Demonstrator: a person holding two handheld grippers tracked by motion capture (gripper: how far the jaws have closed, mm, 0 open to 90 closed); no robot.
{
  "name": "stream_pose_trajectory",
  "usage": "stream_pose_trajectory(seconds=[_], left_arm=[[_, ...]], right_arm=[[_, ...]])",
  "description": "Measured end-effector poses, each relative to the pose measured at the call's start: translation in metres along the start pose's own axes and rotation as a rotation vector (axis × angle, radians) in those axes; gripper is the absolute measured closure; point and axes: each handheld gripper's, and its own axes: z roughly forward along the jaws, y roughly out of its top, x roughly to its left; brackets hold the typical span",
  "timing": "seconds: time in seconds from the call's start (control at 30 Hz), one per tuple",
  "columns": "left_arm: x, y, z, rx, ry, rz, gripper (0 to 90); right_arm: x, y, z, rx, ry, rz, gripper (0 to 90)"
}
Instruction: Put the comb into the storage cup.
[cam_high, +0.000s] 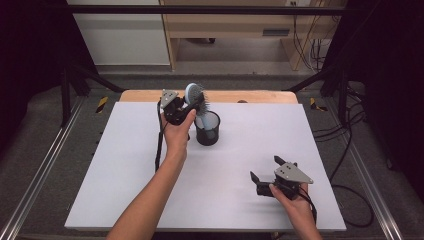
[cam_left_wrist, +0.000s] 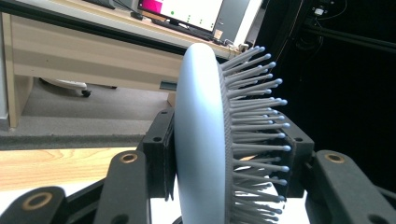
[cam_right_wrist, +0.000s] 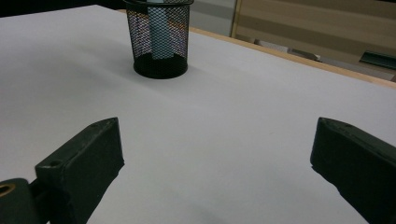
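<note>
Two hand-held grippers are seen over a white-topped table (cam_high: 125, 190), one at work and one idle. Toward the far edge of the table, left of its middle, the left gripper (cam_high: 187, 111) is raised above the surface, its two black jaws clamped on the head of a pale blue hairbrush (cam_high: 194, 95). In the left gripper view the brush head (cam_left_wrist: 201, 135) is seen edge-on between the jaws, one jaw against its smooth back and the other among the grey bristles, which point to that view's right. The brush's handle is lowered into a black mesh cup (cam_high: 207, 128) that stands upright on the table just beside the left hand (cam_high: 176, 136); through the mesh in the right gripper view, the pale handle is made out inside the cup (cam_right_wrist: 160, 39). Near the table's near right corner, well apart from the cup, the right gripper (cam_high: 274, 169) is held low over the white surface, its jaws spread wide with nothing between them. A strip of bare wood (cam_high: 250, 96) is visible along the far edge of the table.
</note>
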Motion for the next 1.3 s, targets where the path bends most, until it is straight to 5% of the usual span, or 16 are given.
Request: stream_pose_trajectory(seconds=[1.3], left_arm=[[0.0001, -0.0089, 0.0048, 0.009, -0.007, -0.014, 49.6]], right_arm=[[0.0012, -0.0006, 0.0006, 0.005, 0.008, -0.003, 2.8]])
